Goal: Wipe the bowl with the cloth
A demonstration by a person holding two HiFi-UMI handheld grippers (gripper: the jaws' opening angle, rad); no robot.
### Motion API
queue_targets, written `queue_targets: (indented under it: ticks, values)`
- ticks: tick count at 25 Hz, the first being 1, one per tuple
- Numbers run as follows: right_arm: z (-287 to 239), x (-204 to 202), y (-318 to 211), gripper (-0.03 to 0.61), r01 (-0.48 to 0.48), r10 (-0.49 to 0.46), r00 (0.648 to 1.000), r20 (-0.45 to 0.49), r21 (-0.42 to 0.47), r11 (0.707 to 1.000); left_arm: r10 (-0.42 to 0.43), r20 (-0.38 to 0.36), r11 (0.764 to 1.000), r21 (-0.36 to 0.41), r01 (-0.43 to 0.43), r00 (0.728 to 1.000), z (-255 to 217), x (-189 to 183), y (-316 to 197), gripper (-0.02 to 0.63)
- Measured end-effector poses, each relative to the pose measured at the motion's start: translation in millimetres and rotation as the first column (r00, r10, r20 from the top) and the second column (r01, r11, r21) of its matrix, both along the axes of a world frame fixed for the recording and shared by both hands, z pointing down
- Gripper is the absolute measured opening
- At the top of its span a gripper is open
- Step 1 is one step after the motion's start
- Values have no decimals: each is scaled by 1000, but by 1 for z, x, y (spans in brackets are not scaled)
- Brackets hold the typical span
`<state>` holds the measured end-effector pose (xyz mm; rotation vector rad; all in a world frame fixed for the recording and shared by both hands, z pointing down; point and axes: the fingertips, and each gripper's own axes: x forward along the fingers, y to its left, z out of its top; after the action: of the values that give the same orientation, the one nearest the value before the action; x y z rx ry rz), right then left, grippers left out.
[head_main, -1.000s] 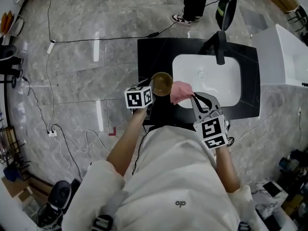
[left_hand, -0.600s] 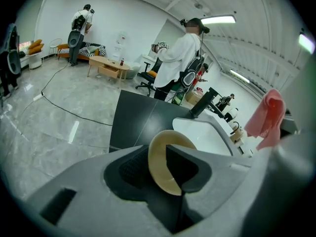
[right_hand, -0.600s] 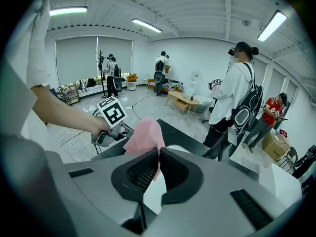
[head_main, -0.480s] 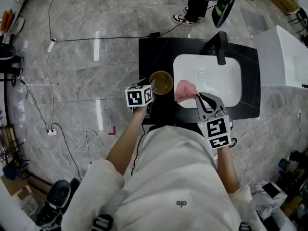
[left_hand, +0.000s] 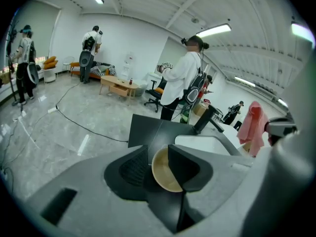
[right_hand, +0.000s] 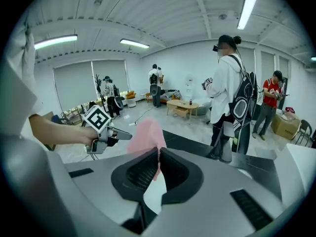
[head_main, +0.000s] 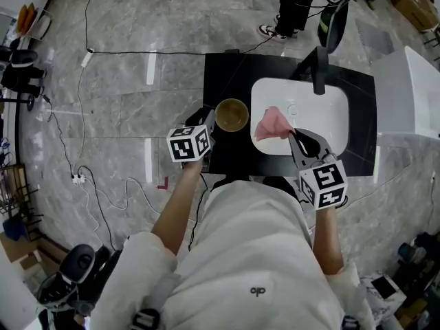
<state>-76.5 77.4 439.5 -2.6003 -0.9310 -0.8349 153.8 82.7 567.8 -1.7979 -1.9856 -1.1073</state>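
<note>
A tan bowl (head_main: 232, 115) stands upright on the black counter (head_main: 227, 74), left of the white sink. My left gripper (head_main: 208, 124) sits just left of it, open; the bowl (left_hand: 164, 171) shows in the gap between the spread jaws of the left gripper (left_hand: 158, 151), and the pads do not press on it. My right gripper (head_main: 295, 135) is shut on a pink cloth (head_main: 271, 124) that it holds above the sink's left part, apart from the bowl. In the right gripper view the cloth (right_hand: 145, 135) rises from between the closed jaws of that gripper (right_hand: 158, 154).
The white sink basin (head_main: 330, 115) has a black faucet (head_main: 320, 67) at its far rim. A white block (head_main: 412, 88) stands to the right. Black cables (head_main: 137, 52) run over the grey floor on the left. A person (head_main: 295, 5) stands beyond the counter.
My left gripper has opened, let go of the bowl's rim and drawn back leftward. The right gripper has carried the cloth away from the bowl, over the sink.
</note>
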Motion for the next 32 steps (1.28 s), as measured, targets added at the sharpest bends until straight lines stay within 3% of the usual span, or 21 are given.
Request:
queue_targets:
  ticks: [3,6,14,22,32]
  values:
    - [-11,-14,-1,17,10,-9,995,-97,14,1000,-18,-22,997,-79,16,1000,-37,-11,-10,121]
    - [-23,-32,0,17,30,-26,983,-182,19,999,-14,-27,984,-177,9,1000,-78,-37,-21,65]
    - [-63,-101,-15,17,122,-108,911,-399,10,992,27,-75,917,-394,-55,997,-171,-148,-57,12]
    - [-75,-138,-29,17,196,-199,885,-420,-50,979,5,-113,914,-404,-51,994,-186,-221,-93,12]
    - [-85,-156,-25,16,209,-244,891,-382,-132,969,-129,-147,898,-438,52,981,-201,-223,-120,12]
